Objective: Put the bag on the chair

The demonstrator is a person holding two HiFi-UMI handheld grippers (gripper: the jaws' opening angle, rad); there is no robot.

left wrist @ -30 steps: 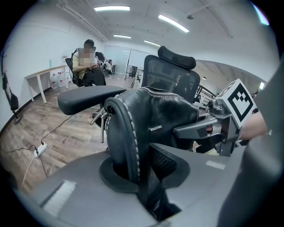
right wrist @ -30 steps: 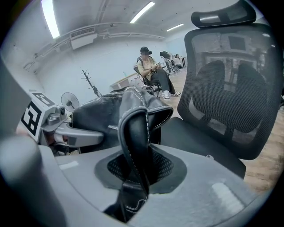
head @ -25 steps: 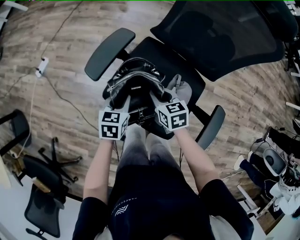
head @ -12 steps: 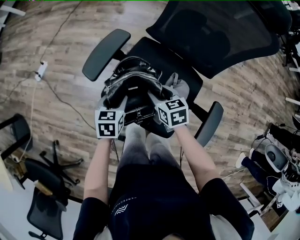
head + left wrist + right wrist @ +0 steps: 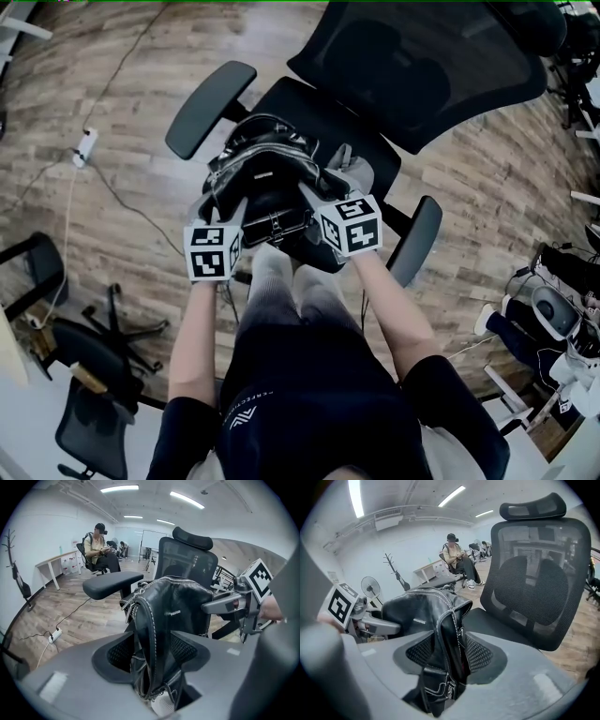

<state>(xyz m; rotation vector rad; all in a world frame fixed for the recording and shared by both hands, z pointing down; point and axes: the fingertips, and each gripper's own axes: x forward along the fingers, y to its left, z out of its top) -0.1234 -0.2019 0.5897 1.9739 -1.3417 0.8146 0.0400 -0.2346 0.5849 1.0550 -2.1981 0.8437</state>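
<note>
Head view: the black leather bag [image 5: 267, 178] rests on the front edge of the black mesh office chair [image 5: 323, 111] seat, with the left tongs [image 5: 228, 208] and right tongs [image 5: 312, 195] at either side.

Left gripper view: the left tongs are opening, and the bag (white-stitched seams) stands loose between the pads.

Right gripper view: the right tongs are opening too, with the bag's buckled end between them, unpinched.

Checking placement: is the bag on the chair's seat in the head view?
Yes, the black bag rests on the front of the chair's seat.
</note>
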